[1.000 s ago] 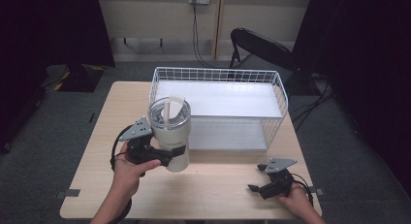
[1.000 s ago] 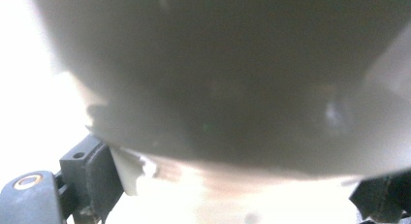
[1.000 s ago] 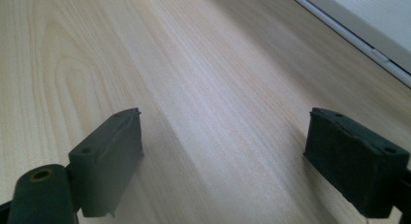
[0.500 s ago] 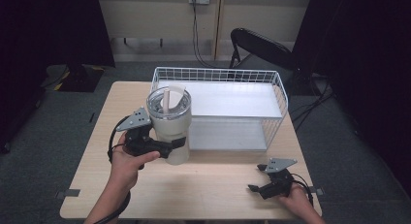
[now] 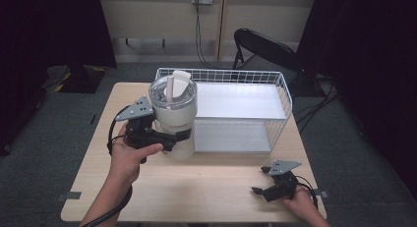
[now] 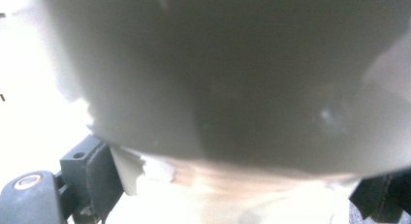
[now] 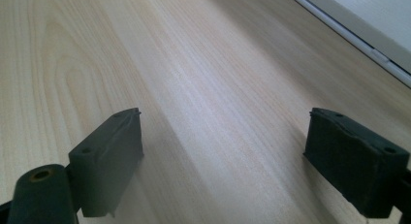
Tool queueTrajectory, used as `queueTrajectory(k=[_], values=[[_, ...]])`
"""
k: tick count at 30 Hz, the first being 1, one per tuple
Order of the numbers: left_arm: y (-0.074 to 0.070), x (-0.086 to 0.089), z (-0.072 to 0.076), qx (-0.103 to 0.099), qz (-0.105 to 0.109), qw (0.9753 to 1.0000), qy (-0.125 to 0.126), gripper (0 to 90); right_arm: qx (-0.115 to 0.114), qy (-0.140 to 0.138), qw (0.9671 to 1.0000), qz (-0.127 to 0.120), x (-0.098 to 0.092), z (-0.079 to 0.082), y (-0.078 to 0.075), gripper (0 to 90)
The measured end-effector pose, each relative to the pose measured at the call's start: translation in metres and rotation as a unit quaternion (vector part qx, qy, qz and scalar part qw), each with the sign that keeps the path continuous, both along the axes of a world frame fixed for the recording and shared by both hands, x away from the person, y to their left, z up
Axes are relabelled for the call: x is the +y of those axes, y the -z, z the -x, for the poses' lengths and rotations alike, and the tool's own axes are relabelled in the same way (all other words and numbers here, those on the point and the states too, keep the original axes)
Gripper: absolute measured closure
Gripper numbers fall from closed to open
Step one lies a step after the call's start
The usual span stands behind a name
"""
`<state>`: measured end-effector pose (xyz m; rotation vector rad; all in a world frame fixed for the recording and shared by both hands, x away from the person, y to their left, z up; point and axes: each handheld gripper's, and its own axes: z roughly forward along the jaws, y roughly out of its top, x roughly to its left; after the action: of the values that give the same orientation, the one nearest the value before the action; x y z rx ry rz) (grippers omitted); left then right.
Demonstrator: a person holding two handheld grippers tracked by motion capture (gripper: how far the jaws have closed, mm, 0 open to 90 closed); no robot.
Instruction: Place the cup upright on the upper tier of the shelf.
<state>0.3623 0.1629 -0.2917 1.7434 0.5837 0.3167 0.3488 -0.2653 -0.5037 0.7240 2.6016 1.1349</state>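
L gripper (image 5: 169, 138) is clamped round the lower body of the cream-white insulated tumbler w/ clear lid and white straw/handle piece (image 5: 173, 116), jaws on either side of the narrower base section, probably bc that part fits betw the jaws while the wider top would not. Tumbler sits upright at abt 10 o'clock of desk centre, just beside the left front corner of the white wire basket w/ flat white liner (image 5: 282, 101); can't tell if its base touches the light wood desk (image 5: 206, 192) or is just off it. In the left gripper view the tumbler wall (image 6: 223, 73) is pressed right up to the lens, blurred, w/ the black pads (image 6: 99, 178) hugging the pale base at either side, so grip looks firm and low, which keeps the top-heavy cup from tipping out but leaves the lid end free to sway. Judging by the pose, the step in hand is carrying the tumbler toward the basket at its 3 o'clock; next move needs enough lift to clear the wire rim. R gripper (image 5: 263, 191) rests low at abt 5 o'clock on the desk, well apart from tumbler and basket, prob parked out of the way; right gripper view shows its pads (image 7: 109, 161) spread wide w/ nothing betw them, bare wood beneath.
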Motion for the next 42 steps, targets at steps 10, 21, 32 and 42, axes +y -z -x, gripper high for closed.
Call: queueTrajectory(k=[10, 21, 32, 42], values=[[-0.022, -0.004, -0.006, 0.006, 0.005, 1.0000, 0.001, 9.6, -0.001, 0.000, 1.0000, 0.000, 0.000, 0.000, 0.000, 12.9], [-0.041, -0.010, -0.012, 0.002, 0.006, 1.0000, 0.002, 9.6, -0.001, 0.000, 1.0000, 0.000, 0.000, 0.000, 0.000, 12.9], [-0.057, -0.016, -0.022, 0.004, 0.010, 0.9999, 0.004, 9.6, -0.001, 0.000, 1.0000, 0.000, 0.000, 0.000, 0.000, 12.9], [-0.068, -0.025, -0.035, 0.002, 0.006, 1.0000, 0.004, 9.6, -0.001, 0.000, 1.0000, 0.000, 0.000, 0.000, 0.000, 12.9]])
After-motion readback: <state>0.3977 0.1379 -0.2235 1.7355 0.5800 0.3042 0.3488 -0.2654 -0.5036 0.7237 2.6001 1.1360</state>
